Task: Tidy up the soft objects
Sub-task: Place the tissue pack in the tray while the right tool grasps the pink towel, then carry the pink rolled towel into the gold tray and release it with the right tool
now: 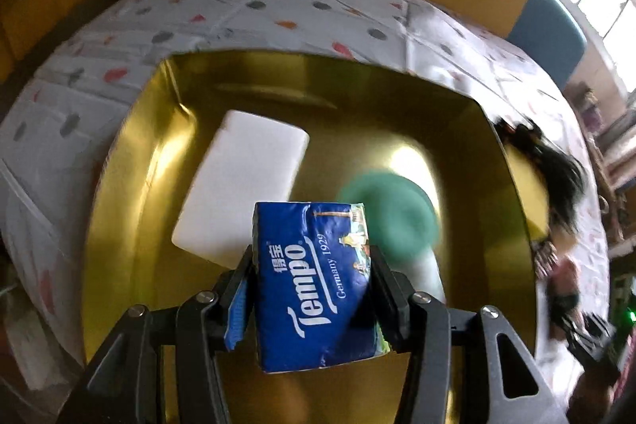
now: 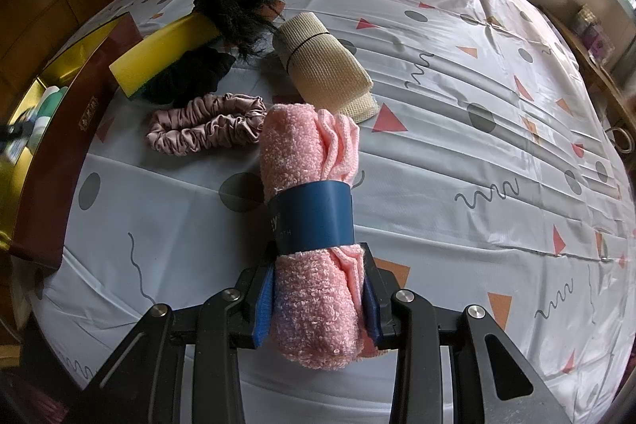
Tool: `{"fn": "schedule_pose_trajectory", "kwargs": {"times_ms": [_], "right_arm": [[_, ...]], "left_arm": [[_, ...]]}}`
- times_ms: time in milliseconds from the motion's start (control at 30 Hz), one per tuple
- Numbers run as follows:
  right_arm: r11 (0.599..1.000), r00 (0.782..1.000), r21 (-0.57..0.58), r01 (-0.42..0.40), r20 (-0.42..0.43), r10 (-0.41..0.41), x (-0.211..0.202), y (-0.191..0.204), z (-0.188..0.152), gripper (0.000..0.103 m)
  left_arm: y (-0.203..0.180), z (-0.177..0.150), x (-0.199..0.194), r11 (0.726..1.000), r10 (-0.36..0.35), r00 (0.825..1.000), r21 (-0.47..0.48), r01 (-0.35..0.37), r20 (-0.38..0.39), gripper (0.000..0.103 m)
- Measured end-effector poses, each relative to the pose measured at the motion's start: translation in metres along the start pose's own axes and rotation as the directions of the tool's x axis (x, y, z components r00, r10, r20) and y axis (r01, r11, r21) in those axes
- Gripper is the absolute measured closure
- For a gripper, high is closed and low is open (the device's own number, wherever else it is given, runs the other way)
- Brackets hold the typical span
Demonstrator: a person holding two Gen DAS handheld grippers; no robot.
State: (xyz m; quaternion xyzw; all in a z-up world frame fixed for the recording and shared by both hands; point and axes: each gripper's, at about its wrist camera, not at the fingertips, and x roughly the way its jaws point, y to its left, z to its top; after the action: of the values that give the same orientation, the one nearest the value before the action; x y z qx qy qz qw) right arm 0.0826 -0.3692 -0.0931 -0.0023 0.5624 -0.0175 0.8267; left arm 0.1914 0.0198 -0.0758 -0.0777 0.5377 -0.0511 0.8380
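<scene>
Tissue pack (image 1: pixel 314 281) — blue, printed "Tempo Germany 1929" — sits pinched between the two fingers of the left gripper (image 1: pixel 312 289), both pads pressed flat against its short sides, jaws about half spread to fit its width. Pack hangs over the gold-lined box (image 1: pixel 469 153), not resting on its floor as far as the view shows. Inside the box: a white foam block (image 1: pixel 242 181) lying flat toward the left, and a green round item (image 1: pixel 393 213), blurred, just right of the pack; what it is cannot be told. Box stands on a table under a white patterned cloth (image 1: pixel 278 10). Right gripper (image 2: pixel 318 297) is clamped on the near end of a rolled pink towel (image 2: pixel 310 225) bound by a dark blue paper band (image 2: pixel 314 217); jaws narrow, pads squeezing the terry so that it bulges past them. Towel's far end points away over the cloth; whether it touches the cloth cannot be told. Beyond it, on the cloth: a mauve satin scrunchie (image 2: pixel 206 126) just left of the towel's tip, a beige rolled bandage (image 2: pixel 322 66) behind it, a black scrunchie (image 2: pixel 194 74), a yellow sponge (image 2: pixel 167 54) leaning by the box's dark red outer wall (image 2: pixel 59 153), and a tuft of black hair (image 2: pixel 242 6) — partly over the sponge's far end.
</scene>
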Motion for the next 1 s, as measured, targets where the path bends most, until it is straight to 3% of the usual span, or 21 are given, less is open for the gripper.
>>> {"fn": "schedule_pose_trajectory", "kwargs": {"times_ms": [100, 233, 400, 667, 1000], "right_arm": [[1.0, 1.0, -0.004, 0.001, 0.001, -0.001, 0.001, 0.001, 0.0, 0.066], [1.0, 1.0, -0.007, 0.003, 0.001, -0.003, 0.001, 0.0, 0.0, 0.066], [1.0, 1.0, -0.013, 0.005, 0.003, -0.005, 0.0, 0.001, 0.0, 0.066], [0.999, 1.0, -0.028, 0.024, 0.015, -0.024, -0.003, 0.004, 0.0, 0.069], [0.999, 0.996, 0.044, 0.008, 0.089, -0.012, -0.022, -0.009, 0.002, 0.07]], "left_arm": [[0.001, 0.008, 0.001, 0.999, 0.042, 0.999, 0.013, -0.042, 0.017, 0.048], [0.004, 0.008, -0.008, 0.999, 0.027, 0.999, 0.019, -0.028, 0.04, 0.038], [0.004, -0.006, -0.033, 0.999, 0.028, 0.994, 0.017, -0.03, 0.109, 0.038], [-0.014, -0.045, -0.082, 0.992, 0.065, 0.969, 0.087, -0.088, 0.24, 0.038], [-0.023, -0.077, -0.116, 0.99, 0.041, 0.954, 0.119, -0.08, 0.298, 0.038]]}}
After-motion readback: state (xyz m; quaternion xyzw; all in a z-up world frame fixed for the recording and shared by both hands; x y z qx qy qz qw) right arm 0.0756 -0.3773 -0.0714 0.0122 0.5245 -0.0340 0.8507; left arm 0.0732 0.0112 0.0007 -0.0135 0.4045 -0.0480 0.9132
